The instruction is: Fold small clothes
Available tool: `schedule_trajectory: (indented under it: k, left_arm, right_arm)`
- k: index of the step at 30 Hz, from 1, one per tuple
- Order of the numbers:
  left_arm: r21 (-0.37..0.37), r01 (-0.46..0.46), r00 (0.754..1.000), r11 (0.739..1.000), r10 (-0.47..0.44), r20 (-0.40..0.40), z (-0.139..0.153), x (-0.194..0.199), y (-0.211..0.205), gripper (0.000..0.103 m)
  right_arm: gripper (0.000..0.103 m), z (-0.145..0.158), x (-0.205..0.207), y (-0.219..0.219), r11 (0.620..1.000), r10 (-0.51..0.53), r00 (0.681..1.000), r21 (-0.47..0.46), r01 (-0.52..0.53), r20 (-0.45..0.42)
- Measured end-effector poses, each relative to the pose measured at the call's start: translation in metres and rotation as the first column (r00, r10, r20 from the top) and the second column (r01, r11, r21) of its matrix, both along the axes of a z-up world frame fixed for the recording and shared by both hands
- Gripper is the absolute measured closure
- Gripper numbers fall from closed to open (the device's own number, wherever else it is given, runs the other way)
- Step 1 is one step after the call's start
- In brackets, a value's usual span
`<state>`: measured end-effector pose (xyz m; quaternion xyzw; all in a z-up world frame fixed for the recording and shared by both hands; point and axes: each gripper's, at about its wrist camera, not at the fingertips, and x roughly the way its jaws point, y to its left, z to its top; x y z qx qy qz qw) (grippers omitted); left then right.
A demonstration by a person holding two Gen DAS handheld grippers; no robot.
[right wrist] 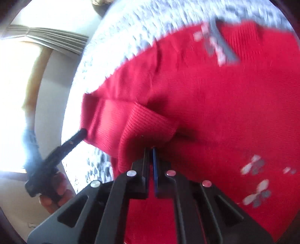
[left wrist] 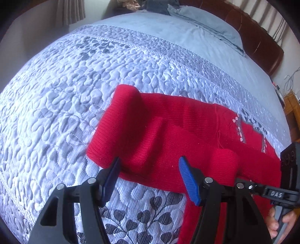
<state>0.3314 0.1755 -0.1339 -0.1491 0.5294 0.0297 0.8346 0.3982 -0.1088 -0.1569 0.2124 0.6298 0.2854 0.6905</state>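
A red knit sweater (left wrist: 168,131) lies partly folded on a quilted grey-blue bedspread (left wrist: 65,93). My left gripper (left wrist: 150,169) is open, its blue-padded fingers (left wrist: 187,176) straddling the sweater's near edge without holding it. My right gripper (right wrist: 151,150) is shut on a ribbed sleeve cuff (right wrist: 148,123) of the red sweater (right wrist: 225,93), held just above the body of the garment. In the left wrist view that cuff (left wrist: 225,165) shows at the right, with the right gripper's body (left wrist: 288,169) beside it. The left gripper (right wrist: 75,138) shows in the right wrist view at the sweater's left corner.
A blue pillow (left wrist: 206,24) and a brown headboard (left wrist: 262,37) lie at the far end of the bed. Curtains (left wrist: 71,11) hang beyond the bed's left side. The sweater has white and grey flower patches (right wrist: 256,187). Bare bedspread stretches to the left.
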Motion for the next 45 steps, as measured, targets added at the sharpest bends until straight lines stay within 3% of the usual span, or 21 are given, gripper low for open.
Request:
schedule_trajectory:
  k: [4,11,16,21,25,27,29,35,36,38,41,45]
  left_arm:
    - [-0.002,-0.011,1.0,1.0,0.011,0.022,0.005,-0.001,0.0,0.038]
    - [0.032,0.029,1.0,0.999,-0.029,0.008,-0.005,0.002,-0.022,0.038]
    - [0.064,0.083,0.996,0.994,-0.083,-0.01,-0.015,0.002,-0.048,0.038]
    - [0.098,0.153,0.988,0.983,-0.151,-0.028,-0.026,0.001,-0.075,0.037]
    - [0.122,0.182,0.983,0.976,-0.178,-0.04,-0.031,0.001,-0.084,0.037]
    - [0.133,0.178,0.984,0.975,-0.174,-0.043,-0.033,0.001,-0.084,0.036]
    - [0.135,0.176,0.984,0.975,-0.172,-0.042,-0.034,0.001,-0.083,0.036]
    - [0.169,0.176,0.984,0.97,-0.171,-0.048,-0.04,0.002,-0.087,0.033]
    - [0.174,0.177,0.984,0.969,-0.172,-0.048,-0.04,0.001,-0.087,0.033]
    - [0.169,0.186,0.982,0.968,-0.18,-0.049,-0.036,0.001,-0.089,0.033]
    - [0.163,0.195,0.981,0.967,-0.193,-0.029,-0.03,-0.001,-0.091,0.031]
    - [0.124,0.203,0.979,0.971,-0.2,-0.041,-0.033,-0.001,-0.093,0.031]
  right_arm:
    - [0.101,0.042,0.011,-0.034,1.0,-0.024,0.997,-0.012,0.025,0.08]
    - [0.101,0.077,0.004,-0.143,0.971,-0.118,0.976,-0.182,0.152,0.185]
    - [0.101,0.064,-0.023,-0.222,0.932,-0.228,0.955,-0.243,0.271,0.192]
    - [0.101,0.022,-0.043,-0.281,0.861,-0.31,0.937,-0.37,0.349,0.163]
    - [0.095,0.003,-0.049,-0.288,0.877,-0.334,0.936,-0.327,0.351,0.11]
    - [0.077,0.006,-0.05,-0.293,0.886,-0.361,0.926,-0.269,0.378,0.111]
    - [0.071,0.007,-0.047,-0.3,0.887,-0.394,0.914,-0.221,0.405,0.096]
    - [0.068,-0.008,-0.027,-0.31,0.893,-0.439,0.898,-0.112,0.437,0.004]
    - [0.075,-0.009,-0.023,-0.306,0.894,-0.435,0.9,-0.116,0.433,0.003]
    - [0.078,-0.005,-0.022,-0.3,0.902,-0.414,0.91,-0.127,0.413,0.018]
    - [0.066,-0.001,-0.026,-0.295,0.896,-0.406,0.912,-0.174,0.409,0.055]
    - [0.065,0.001,-0.036,-0.283,0.901,-0.362,0.927,-0.221,0.374,0.095]
